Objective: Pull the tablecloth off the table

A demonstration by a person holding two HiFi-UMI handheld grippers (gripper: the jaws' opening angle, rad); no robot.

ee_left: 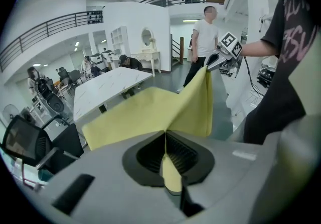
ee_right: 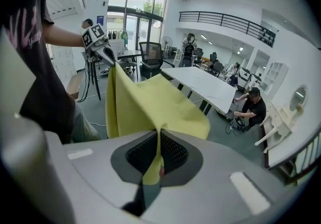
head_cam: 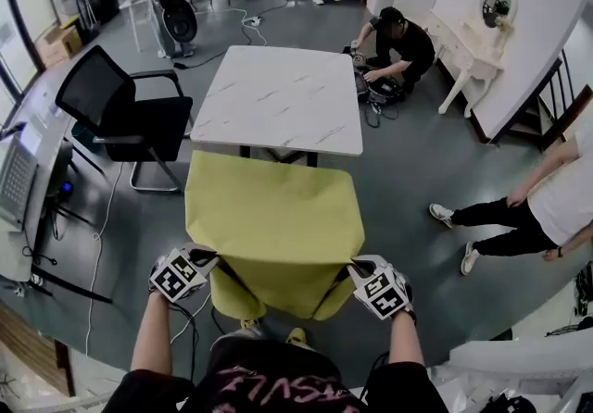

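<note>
One white table (head_cam: pixel 278 96), rectangular, marble-veined top, lies bare. The yellow-green tablecloth (head_cam: pixel 273 217), thin smooth fabric, approx. rectangular, is held up in the air. Its long axis runs from the grippers away twd the table's near edge; can't tell if it touches there. Near hem sags left-right btwn the grippers. Left gripper (head_cam: pixel 209 260) is clamped on the near-left corner, right gripper (head_cam: pixel 359 268) on the near-right. Each corner sits pinched btwn ribbed black pads (ee_left: pixel 181 151).

The tablecloth (head_cam: pixel 273 221) is matt, smooth yellow cloth; the table (head_cam: pixel 283 98) top is glossy, white and marble-patterned; the office chair (head_cam: pixel 97 94) back is black mesh
</note>
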